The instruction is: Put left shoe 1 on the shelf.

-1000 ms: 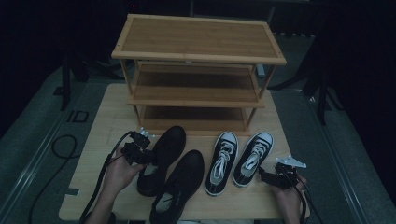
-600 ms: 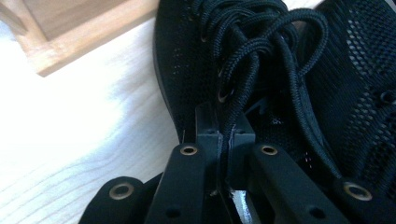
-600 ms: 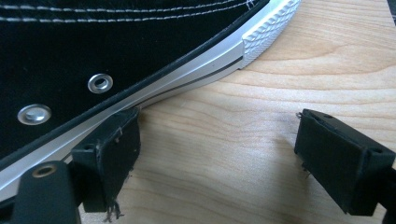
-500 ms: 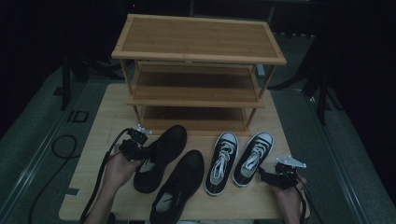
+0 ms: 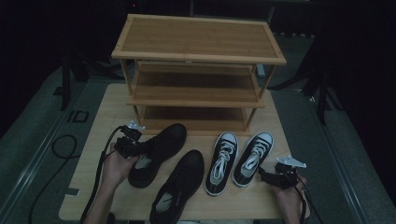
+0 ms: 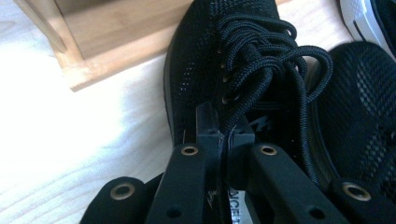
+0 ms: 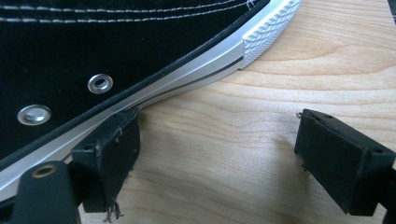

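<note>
1 black shoe [image 6: 205, 70], heel hidden

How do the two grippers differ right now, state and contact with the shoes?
The left gripper is shut, its jaws pinching the collar of the all-black mesh lace-up shoe nearest the bamboo three-shelf rack; the right gripper stands open with bare table between its jaws. The left holds its shoe; the right's one pad only sits against the white sole of the black canvas sneaker. Both sit low at the wooden table.
</note>
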The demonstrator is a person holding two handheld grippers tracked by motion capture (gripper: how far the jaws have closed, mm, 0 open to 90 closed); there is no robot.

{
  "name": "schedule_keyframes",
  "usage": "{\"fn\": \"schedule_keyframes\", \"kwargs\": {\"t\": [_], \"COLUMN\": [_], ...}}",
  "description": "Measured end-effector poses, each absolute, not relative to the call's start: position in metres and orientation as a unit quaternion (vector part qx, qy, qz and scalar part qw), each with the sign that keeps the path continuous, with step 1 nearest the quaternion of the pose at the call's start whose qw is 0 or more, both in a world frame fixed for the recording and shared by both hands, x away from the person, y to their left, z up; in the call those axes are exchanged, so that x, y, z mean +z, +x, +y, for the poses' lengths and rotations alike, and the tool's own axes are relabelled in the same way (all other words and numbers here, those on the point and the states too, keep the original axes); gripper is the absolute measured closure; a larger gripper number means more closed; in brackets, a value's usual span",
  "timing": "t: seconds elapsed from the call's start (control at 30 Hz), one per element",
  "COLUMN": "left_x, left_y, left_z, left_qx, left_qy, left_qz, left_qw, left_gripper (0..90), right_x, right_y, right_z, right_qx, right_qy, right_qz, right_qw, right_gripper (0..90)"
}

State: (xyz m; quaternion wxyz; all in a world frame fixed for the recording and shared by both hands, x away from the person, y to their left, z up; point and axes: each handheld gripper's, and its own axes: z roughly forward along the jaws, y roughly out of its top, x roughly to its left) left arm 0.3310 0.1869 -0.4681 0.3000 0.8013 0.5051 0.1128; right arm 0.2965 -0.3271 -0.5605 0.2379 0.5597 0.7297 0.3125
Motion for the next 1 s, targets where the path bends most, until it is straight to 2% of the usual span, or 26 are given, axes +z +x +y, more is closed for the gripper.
{"fn": "schedule_keyframes", "kwargs": {"t": [0.3,0.53,1.0], "left_x": [-0.457,-0.462,-0.469], "left_y": [0.344,0.363,0.389], "left_z": [0.185,0.175,0.154], "left_qx": [0.136,0.165,0.197], "left_qy": [0.781,0.762,0.704], "left_qz": [0.524,0.550,0.597], "left_qw": [0.311,0.301,0.329], "left_gripper": [87.8,87.8,87.6], "right_x": [-0.560,-0.560,-0.560], "right_y": [0.297,0.297,0.297], "right_z": [-0.327,-0.327,-0.327], "right_qx": [0.313,0.313,0.313], "right_qy": [0.560,0.560,0.560], "right_qz": [0.730,0.730,0.730], "right_qw": [0.238,0.238,0.238], "right_gripper": [14.2,14.2,14.2]}}
